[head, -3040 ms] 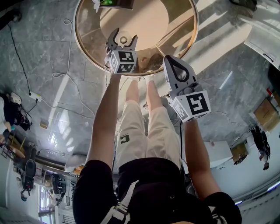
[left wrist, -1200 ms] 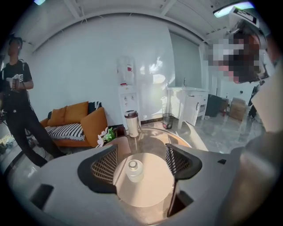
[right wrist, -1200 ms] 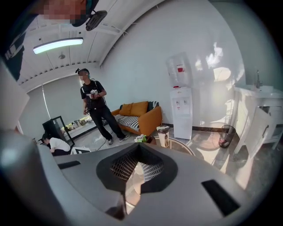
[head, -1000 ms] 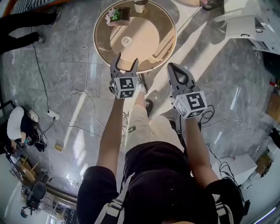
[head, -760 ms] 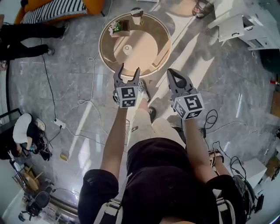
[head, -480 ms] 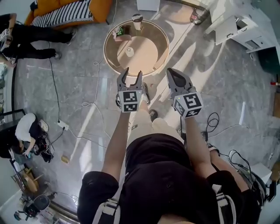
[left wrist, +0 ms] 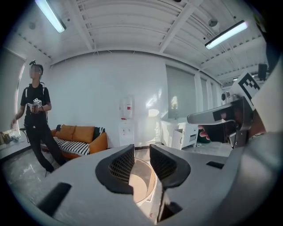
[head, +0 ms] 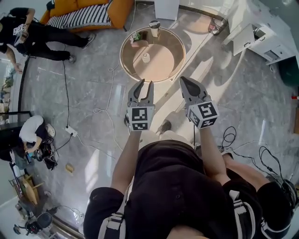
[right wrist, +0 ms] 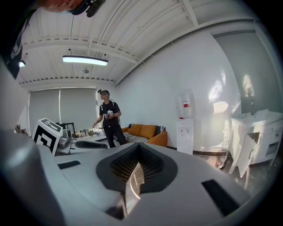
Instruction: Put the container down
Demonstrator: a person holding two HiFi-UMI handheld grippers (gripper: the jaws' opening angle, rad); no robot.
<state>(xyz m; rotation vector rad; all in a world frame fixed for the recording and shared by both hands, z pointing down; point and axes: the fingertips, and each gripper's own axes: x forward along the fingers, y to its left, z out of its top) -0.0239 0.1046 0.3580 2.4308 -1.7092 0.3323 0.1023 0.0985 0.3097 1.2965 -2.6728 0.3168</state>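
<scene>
The container (head: 145,57), small and white, stood on the round table (head: 163,63) near its middle, free of both grippers. A cup (head: 154,25) sat at the table's far rim, and a box (head: 138,40) with a plant stood just left of the cup, inside the rim.

Both grippers hung on the near side of the table, above the grey floor (head: 243,93) and well apart from the container. The left gripper (head: 145,87) pointed at the table's near edge. Its jaws had just been closing and stood a narrow gap apart with nothing between them; through that gap the left gripper view (left wrist: 141,152) showed only the table (left wrist: 142,181) below. The right gripper (head: 184,82), beside the left and off the table's near right edge, had its jaws drawn fully together on nothing, the pads meeting in its own view (right wrist: 138,154).

Beyond the table stood an orange sofa (head: 88,11) with a striped cushion. A person (head: 42,35) in black stood left of it, beyond the table's far left. A cable (head: 66,93) trailed over the floor left of the table, and farther left another person (head: 32,135) crouched.
</scene>
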